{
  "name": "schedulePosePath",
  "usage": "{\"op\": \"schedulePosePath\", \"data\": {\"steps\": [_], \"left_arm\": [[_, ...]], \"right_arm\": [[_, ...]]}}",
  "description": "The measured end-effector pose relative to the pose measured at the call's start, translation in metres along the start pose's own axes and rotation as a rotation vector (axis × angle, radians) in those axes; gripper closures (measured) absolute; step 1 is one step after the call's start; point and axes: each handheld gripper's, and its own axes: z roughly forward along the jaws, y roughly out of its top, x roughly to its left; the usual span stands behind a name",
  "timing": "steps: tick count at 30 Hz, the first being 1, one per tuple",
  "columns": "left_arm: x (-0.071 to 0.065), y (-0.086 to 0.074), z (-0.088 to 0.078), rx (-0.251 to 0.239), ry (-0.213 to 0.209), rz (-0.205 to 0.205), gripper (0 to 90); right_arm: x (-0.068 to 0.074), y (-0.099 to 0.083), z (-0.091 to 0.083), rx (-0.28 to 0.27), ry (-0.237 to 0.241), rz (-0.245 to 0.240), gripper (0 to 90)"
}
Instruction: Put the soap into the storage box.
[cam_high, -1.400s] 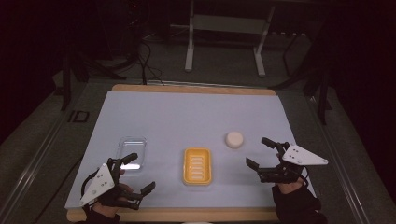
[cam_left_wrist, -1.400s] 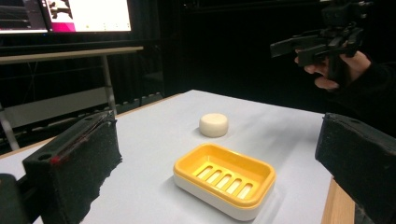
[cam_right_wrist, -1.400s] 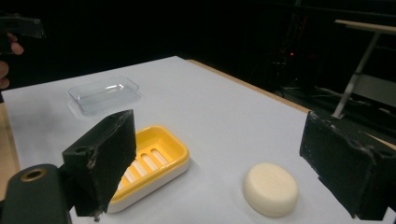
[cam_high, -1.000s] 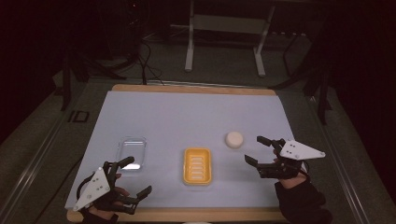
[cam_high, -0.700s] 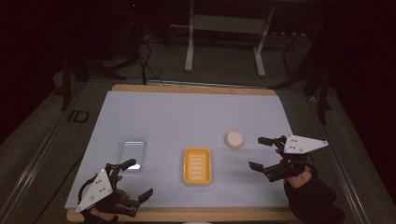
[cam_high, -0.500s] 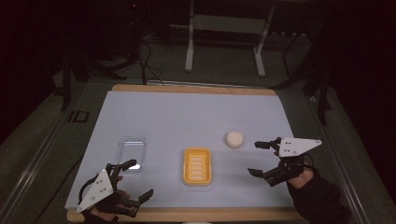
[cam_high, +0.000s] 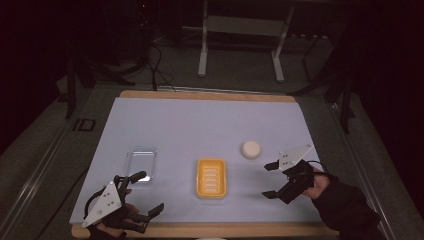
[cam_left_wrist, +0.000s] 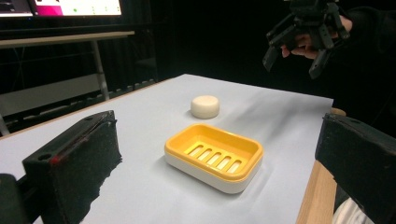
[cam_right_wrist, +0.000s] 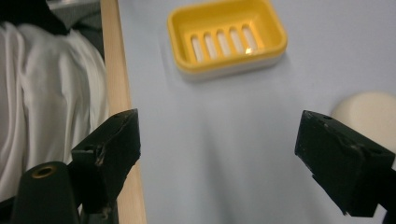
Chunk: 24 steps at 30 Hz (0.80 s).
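Note:
A yellow soap dish (cam_high: 211, 177) with a slotted insert sits near the table's front middle. A round white soap bar (cam_high: 250, 149) lies just behind and to the right of it. My left gripper (cam_high: 146, 194) hovers at the front left, open and holding nothing. My right gripper (cam_high: 271, 180) stands open in front of the soap, to the right of the dish, also holding nothing. The left gripper view faces the soap dish (cam_left_wrist: 210, 165) between wide jaws, with the soap bar (cam_left_wrist: 205, 106) behind it. In the right gripper view the soap dish (cam_right_wrist: 227, 35) lies ahead and the soap bar (cam_right_wrist: 369, 109) sits by the right jaw.
A clear plastic lid (cam_high: 141, 160) lies on the pale blue mat left of the dish. The table's wooden front edge (cam_right_wrist: 119, 93) runs near my right gripper, with white cloth (cam_right_wrist: 46, 93) beyond it. Dark floor and a metal stand (cam_high: 240, 30) lie past the far edge.
My right gripper has shifted left toward the soap and turned, still open. My left gripper has drifted slightly toward the front edge. The dish, soap and lid have not moved.

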Motion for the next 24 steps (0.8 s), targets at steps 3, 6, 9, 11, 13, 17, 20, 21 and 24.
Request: {"op": "schedulePosePath", "data": {"steps": [3, 6, 9, 11, 13, 17, 20, 21, 24], "left_arm": [[0.000, 0.000, 0.000, 0.000, -0.002, -0.001, 0.0], [0.000, -0.001, 0.001, 0.002, -0.005, 0.000, 0.0], [0.000, -0.001, 0.001, 0.003, -0.005, -0.001, 0.1], [0.000, -0.001, 0.001, 0.004, -0.006, -0.001, 0.0], [0.000, -0.001, 0.001, 0.003, -0.008, 0.000, 0.1], [0.000, -0.001, 0.002, 0.005, -0.010, 0.000, 0.1], [0.000, -0.001, 0.002, 0.007, -0.011, 0.001, 0.0], [0.000, -0.001, 0.002, 0.007, -0.012, 0.000, 0.1], [0.000, -0.001, 0.002, 0.005, -0.013, -0.001, 0.1]], "right_arm": [[-0.003, -0.001, 0.003, 0.076, 0.034, 0.004, 14.2], [-0.003, -0.002, 0.006, 0.148, 0.040, 0.014, 14.6], [-0.003, -0.002, 0.007, 0.187, 0.040, -0.002, 15.0], [-0.005, -0.002, 0.006, 0.216, 0.052, 0.004, 16.5], [-0.006, -0.003, 0.007, 0.250, 0.040, 0.000, 16.6], [-0.009, -0.004, 0.008, 0.302, 0.067, 0.009, 16.6], [-0.011, -0.004, 0.009, 0.372, 0.108, 0.045, 18.1], [-0.013, -0.004, 0.010, 0.389, 0.123, 0.061, 19.2], [-0.017, -0.005, 0.011, 0.431, 0.140, 0.091, 18.3]]}}
